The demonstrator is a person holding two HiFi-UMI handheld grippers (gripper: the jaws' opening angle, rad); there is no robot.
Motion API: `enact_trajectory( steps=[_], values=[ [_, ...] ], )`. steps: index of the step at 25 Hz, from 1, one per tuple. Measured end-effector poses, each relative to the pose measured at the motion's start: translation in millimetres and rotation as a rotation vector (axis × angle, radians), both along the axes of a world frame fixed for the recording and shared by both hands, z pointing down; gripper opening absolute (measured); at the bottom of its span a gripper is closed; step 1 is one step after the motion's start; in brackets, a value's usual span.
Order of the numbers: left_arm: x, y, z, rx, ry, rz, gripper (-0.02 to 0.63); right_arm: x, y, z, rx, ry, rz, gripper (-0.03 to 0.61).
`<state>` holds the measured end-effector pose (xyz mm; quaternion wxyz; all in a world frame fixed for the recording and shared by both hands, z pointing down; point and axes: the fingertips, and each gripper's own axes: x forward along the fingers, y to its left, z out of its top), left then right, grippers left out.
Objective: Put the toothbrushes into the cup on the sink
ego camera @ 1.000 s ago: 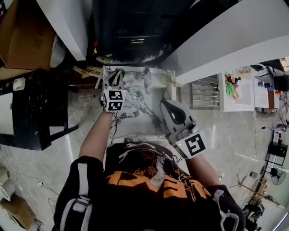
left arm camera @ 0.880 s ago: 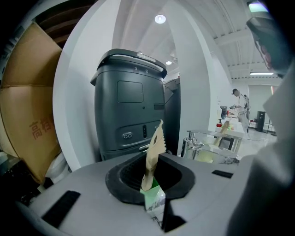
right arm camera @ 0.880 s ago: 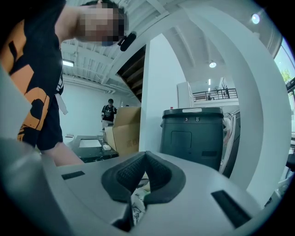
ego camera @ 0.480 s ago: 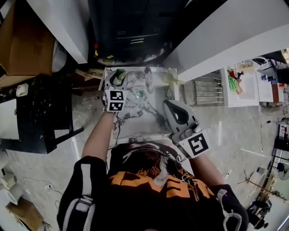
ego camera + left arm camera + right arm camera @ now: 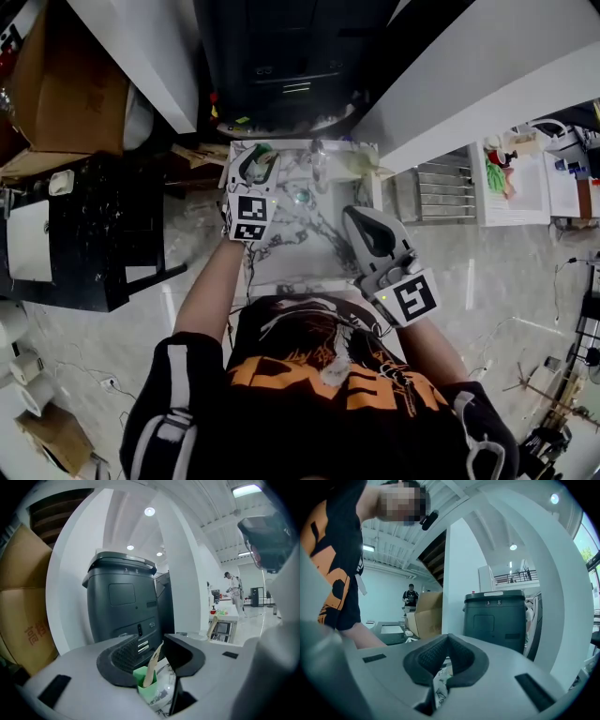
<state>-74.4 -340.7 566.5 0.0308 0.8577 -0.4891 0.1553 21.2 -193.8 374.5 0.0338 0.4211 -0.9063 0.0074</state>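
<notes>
- Between the left tongs (image 5: 152, 645), whose jaws have just been opening and stand apart, a toothbrush (image 5: 151, 667) sits in the green cup (image 5: 145, 688).
- Right tongs (image 5: 447, 644): pressed together, empty.
- Drop looks done; next, lift clear without tipping the green cup.

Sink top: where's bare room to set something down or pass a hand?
Free: white veined marble sink basin between the round drain and the right gripper, and the near rim. Crowded: back-left corner, where the left gripper, jaws just opening, straddles the wooden toothbrush in the green cup; chrome faucet beside it.
</notes>
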Motion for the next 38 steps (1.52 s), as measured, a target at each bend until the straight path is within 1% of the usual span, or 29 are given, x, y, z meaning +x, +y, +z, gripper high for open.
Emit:
enact_trajectory(
  steps=[3, 6, 8, 10, 13, 14, 19, 23, 25, 28, 31, 35, 38],
  values=[
    [6, 9, -18, 0.024, -0.005, 0.029, 0.201, 3, 3, -3, 0.01, -0.024, 0.0, 0.014],
    [10, 21, -43, 0.07, -0.012, 0.049, 0.201, 8, 6, -4, 0.018, -0.05, 0.002, 0.014],
    [12, 34, -64, 0.096, -0.001, 0.057, 0.199, 13, 9, -5, 0.022, -0.065, 0.005, 0.014],
    [15, 52, -89, 0.115, 0.027, 0.07, 0.189, 19, 11, -9, 0.031, -0.083, 0.008, 0.014],
    [21, 86, -133, 0.158, 0.079, 0.087, 0.11, 32, 16, -19, 0.053, -0.111, 0.016, 0.014],
    [24, 97, -145, 0.172, 0.095, 0.088, 0.1, 37, 18, -21, 0.061, -0.121, 0.019, 0.014],
    [48, 146, -191, 0.219, 0.158, 0.108, 0.081, 59, 32, -28, 0.074, -0.153, 0.02, 0.014],
    [77, 178, -223, 0.223, 0.214, 0.14, 0.069, 75, 44, -33, 0.079, -0.166, 0.01, 0.014],
    [91, 193, -233, 0.221, 0.227, 0.158, 0.064, 79, 53, -38, 0.088, -0.173, 0.003, 0.014],
    [109, 210, -237, 0.216, 0.217, 0.164, 0.049, 87, 67, -45, 0.102, -0.18, -0.012, 0.014],
    [121, 220, -236, 0.202, 0.206, 0.147, 0.034, 97, 80, -49, 0.108, -0.189, -0.028, 0.014],
    [129, 228, -236, 0.187, 0.223, 0.111, 0.023, 110, 91, -48, 0.11, -0.183, -0.036, 0.014],
    [136, 231, -237, 0.193, 0.233, 0.105, 0.023, 115, 95, -48, 0.116, -0.176, -0.041, 0.014]
  ],
)
